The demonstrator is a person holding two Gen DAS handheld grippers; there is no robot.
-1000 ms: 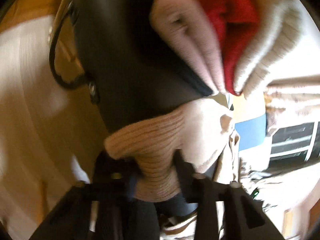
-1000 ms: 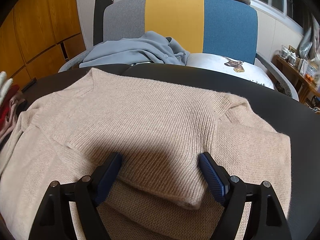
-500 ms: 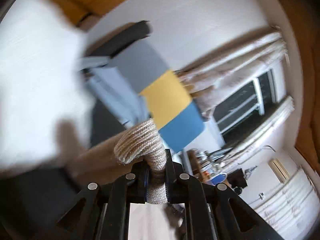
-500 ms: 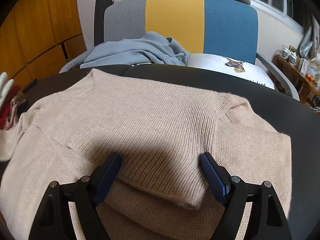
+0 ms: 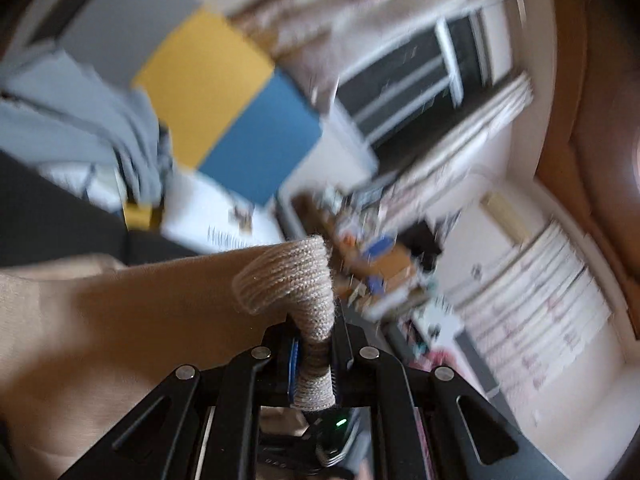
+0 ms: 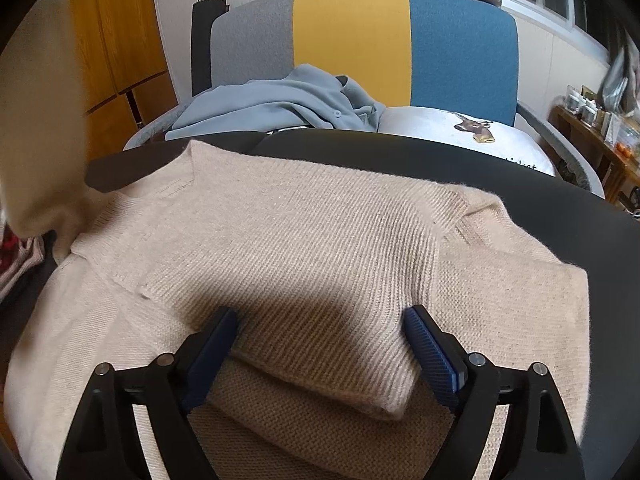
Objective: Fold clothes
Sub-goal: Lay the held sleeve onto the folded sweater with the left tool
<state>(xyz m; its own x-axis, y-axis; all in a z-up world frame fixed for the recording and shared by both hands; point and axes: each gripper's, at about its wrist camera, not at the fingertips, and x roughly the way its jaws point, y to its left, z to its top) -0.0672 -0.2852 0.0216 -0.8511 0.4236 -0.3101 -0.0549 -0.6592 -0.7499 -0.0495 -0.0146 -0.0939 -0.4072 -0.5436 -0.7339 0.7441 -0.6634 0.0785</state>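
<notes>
A beige knit sweater (image 6: 320,232) lies spread on a dark round table (image 6: 520,184). One sleeve (image 6: 340,360) is folded across its body. My right gripper (image 6: 320,332) hovers low over that folded sleeve, which sits between the blue pads without being pressed; its jaws are opening. My left gripper (image 5: 316,344) is shut on the ribbed cuff (image 5: 292,280) of the other sleeve and holds it up off the table. In the right wrist view this raised sleeve (image 6: 40,140) shows as a blurred beige band at the far left.
Behind the table stands a chair with a grey, yellow and blue back (image 6: 352,40). On its seat lie a blue-grey garment (image 6: 280,104) and a white cushion (image 6: 440,128). A red and white knit (image 6: 16,256) lies at the table's left edge. A cluttered shelf (image 6: 600,128) is at the right.
My left gripper closed tight on the cuff, then rose and swung away from the red knit, pulling the sleeve up. The right gripper stayed in place and its jaws spread a little wider.
</notes>
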